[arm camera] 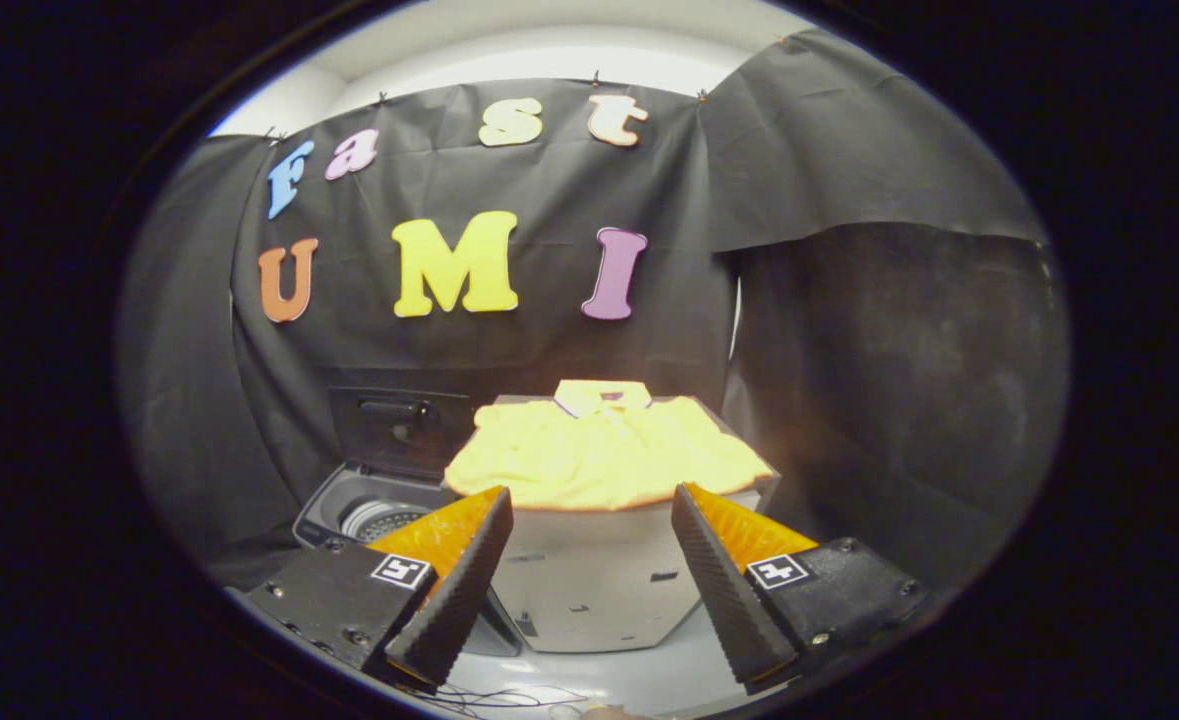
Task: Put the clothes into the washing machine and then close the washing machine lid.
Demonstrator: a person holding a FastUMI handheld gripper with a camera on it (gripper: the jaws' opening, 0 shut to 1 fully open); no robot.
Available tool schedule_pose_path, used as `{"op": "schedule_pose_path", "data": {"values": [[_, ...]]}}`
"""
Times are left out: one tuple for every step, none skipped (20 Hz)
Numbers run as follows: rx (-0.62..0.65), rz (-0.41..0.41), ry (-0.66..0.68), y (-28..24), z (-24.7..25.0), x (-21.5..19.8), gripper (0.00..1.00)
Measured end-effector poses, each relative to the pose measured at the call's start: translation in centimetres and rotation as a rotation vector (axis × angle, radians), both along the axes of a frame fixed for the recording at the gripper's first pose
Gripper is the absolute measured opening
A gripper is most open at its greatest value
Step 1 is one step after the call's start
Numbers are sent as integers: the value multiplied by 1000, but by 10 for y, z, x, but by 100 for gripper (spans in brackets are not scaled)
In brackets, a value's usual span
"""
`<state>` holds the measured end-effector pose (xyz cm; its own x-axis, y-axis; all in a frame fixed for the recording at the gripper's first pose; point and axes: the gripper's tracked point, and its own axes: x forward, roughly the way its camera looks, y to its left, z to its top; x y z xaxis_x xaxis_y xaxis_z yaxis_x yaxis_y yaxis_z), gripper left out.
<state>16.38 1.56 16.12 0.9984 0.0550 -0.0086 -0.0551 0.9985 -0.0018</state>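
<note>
Yellow folded cloth shirt (604,452) lies untouched on a pale box-shaped stand (599,575) beyond my tongs (589,570), which gape empty; the small grey washing machine (374,515) beside it stands lid-up, so everything remains.

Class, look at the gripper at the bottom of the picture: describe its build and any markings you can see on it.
The gripper has two wedge-shaped fingers tapering forward, their inner faces finely ribbed. Each finger sits on a dark block fastened with screws, and each block carries a small square black-and-white marker tag. The fingers stand apart, nothing between them.
</note>
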Motion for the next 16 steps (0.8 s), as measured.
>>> {"op": "schedule_pose_path", "data": {"values": [[11,-1,-5,-3,11,14,100],[16,-1,-2,-4,19,30,100],[19,-3,3,-6,28,45,100],[22,1,6,-7,36,60,100],[26,2,17,-8,43,75,100],[31,-3,40,-10,46,90,100],[36,1,66,-11,50,104,100],[42,9,85,-11,52,120,100],[46,9,99,-12,56,134,100],[45,12,115,-11,60,147,100],[41,14,127,-10,64,162,100],[34,18,141,-8,65,174,100],[22,19,160,-7,64,188,100],[11,18,183,-6,63,201,100],[0,27,206,-3,59,213,100],[-10,36,232,-2,53,224,100]]}}
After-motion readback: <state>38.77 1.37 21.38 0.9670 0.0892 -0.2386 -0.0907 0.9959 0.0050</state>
